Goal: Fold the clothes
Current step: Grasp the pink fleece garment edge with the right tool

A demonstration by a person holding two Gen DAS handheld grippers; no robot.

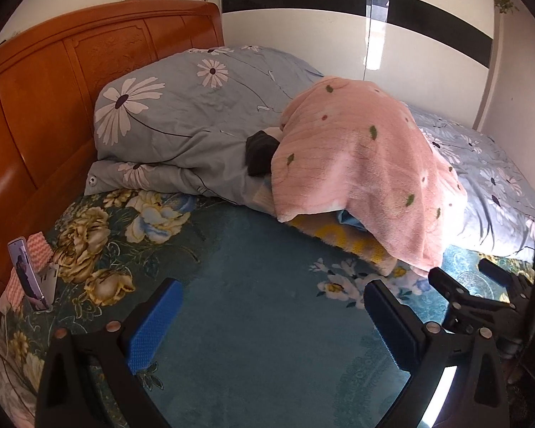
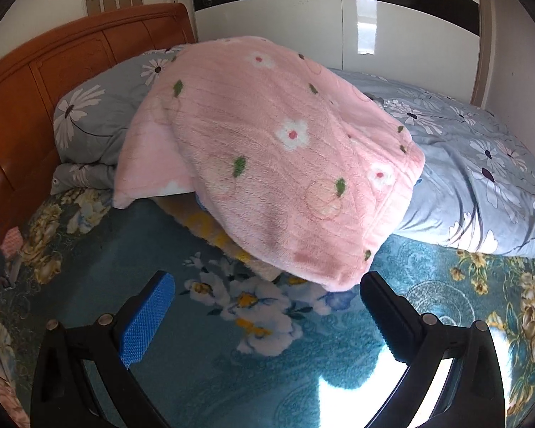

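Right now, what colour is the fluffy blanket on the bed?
Pink blanket with white flowers and green leaves; clearest in the right wrist view.

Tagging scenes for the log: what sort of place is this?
A bedroom, most likely: a bed with a wooden headboard, a flowered duvet piled on it, and a wardrobe behind.

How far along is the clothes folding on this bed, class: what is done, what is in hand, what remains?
Done: nothing looks folded yet; the pink fleece item lies heaped over other fabric, with a yellow piece and a dark garment poking out. In hand: nothing; the left gripper and right gripper are both open above the teal bedspread. Left: picking up and folding everything.
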